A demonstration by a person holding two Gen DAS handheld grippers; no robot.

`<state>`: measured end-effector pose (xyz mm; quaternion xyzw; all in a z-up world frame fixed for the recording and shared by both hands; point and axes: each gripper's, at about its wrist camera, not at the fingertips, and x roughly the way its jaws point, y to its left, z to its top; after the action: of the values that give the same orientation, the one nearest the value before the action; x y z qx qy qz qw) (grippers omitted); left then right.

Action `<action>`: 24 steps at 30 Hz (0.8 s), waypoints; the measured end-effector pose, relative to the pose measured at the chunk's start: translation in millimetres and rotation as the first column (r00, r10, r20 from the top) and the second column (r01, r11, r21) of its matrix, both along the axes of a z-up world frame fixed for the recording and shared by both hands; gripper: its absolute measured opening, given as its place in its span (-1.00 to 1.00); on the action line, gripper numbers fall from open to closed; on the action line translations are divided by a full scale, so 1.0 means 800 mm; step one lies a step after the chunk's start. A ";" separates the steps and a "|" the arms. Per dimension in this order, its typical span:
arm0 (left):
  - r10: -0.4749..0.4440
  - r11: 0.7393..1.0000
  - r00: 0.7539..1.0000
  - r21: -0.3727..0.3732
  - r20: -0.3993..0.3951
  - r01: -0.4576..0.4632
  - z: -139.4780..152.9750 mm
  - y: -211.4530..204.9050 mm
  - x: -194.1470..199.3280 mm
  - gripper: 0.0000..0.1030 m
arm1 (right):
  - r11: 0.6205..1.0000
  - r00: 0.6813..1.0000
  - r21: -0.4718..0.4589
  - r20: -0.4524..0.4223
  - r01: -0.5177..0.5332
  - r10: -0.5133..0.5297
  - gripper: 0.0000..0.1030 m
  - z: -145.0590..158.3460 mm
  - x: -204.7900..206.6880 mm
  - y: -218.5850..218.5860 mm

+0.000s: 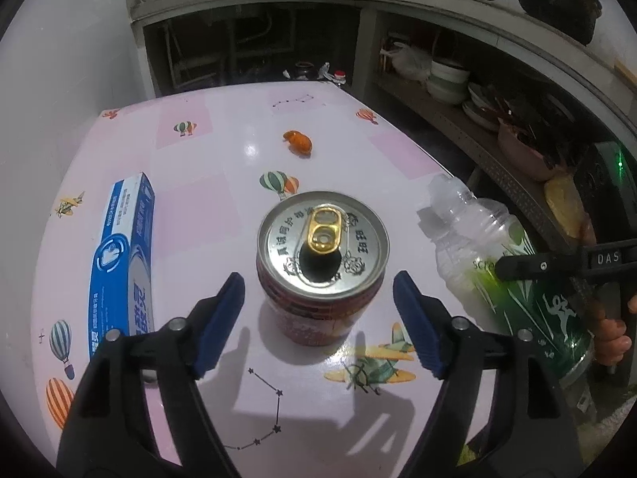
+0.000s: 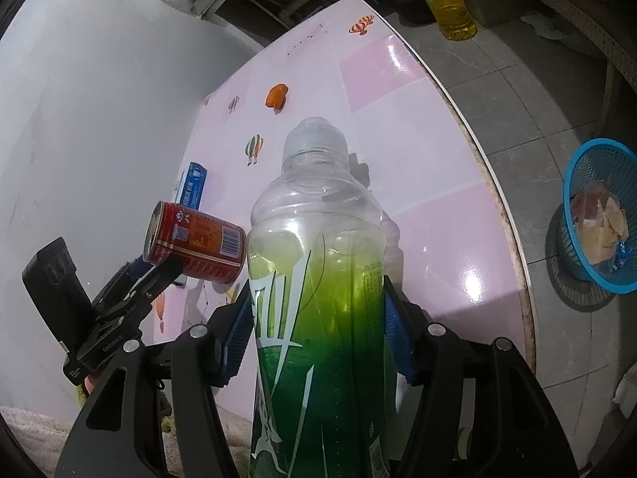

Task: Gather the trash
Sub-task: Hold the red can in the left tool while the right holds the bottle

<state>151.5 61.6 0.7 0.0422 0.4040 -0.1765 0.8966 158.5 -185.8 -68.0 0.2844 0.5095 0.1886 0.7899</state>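
Between the wide-open left claw (image 1: 318,318) — an untouched can (image 1: 321,267); right claw (image 2: 318,334) clamps the bottle (image 2: 318,298).

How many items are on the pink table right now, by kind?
Red drink can: 1
Plastic bottle with green label: 1
Blue box: 1
Orange scrap: 1
Total: 4
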 end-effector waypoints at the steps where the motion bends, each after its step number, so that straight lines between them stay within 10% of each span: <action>1: 0.005 1.000 1.000 0.003 0.002 -0.005 -0.001 -0.001 0.002 0.45 | 1.000 1.000 -0.004 -0.003 -0.001 0.001 0.14 0.000 0.001 0.001; 24: 0.046 0.999 0.999 -0.030 0.027 -0.045 -0.017 -0.011 0.022 0.23 | 0.997 0.997 -0.035 -0.045 -0.067 0.066 0.24 -0.002 0.000 0.022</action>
<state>169.5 52.9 -13.2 0.0223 0.3899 -0.1614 0.9063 158.9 -168.5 -69.9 0.2567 0.5395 0.1990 0.7768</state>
